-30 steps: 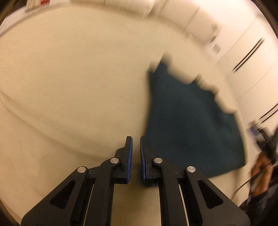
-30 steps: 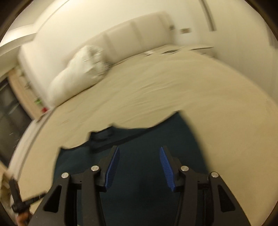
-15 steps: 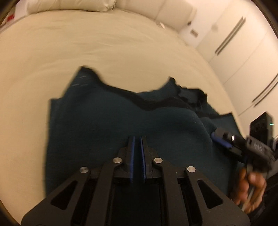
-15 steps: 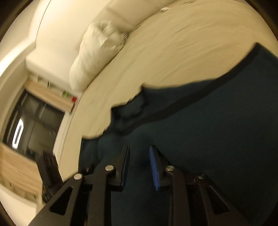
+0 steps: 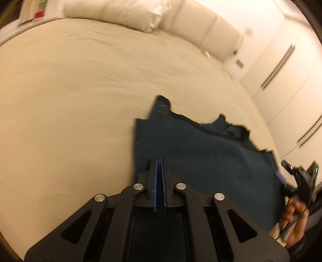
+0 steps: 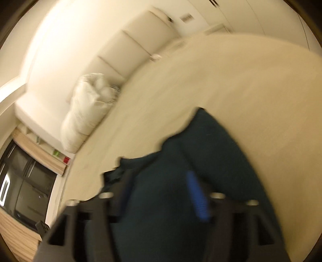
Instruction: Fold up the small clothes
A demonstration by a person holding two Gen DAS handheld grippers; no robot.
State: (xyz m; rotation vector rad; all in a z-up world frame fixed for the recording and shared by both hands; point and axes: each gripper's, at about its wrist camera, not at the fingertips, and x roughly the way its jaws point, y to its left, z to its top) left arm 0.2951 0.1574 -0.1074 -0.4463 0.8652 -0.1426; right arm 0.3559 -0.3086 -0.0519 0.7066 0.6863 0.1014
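Dark teal garment [image 5: 201, 161] lies rumpled on the bed [image 5: 80, 100], well short of the pillow [image 5: 112, 14]. Left tongs [image 5: 159, 167] are clenched on nothing, above the garment's near edge. Right tongs [image 6: 161, 187] are opening over the cloth, nothing pinched. Before any fold, the bunched far edge is best smoothed flat and matching corners taken.
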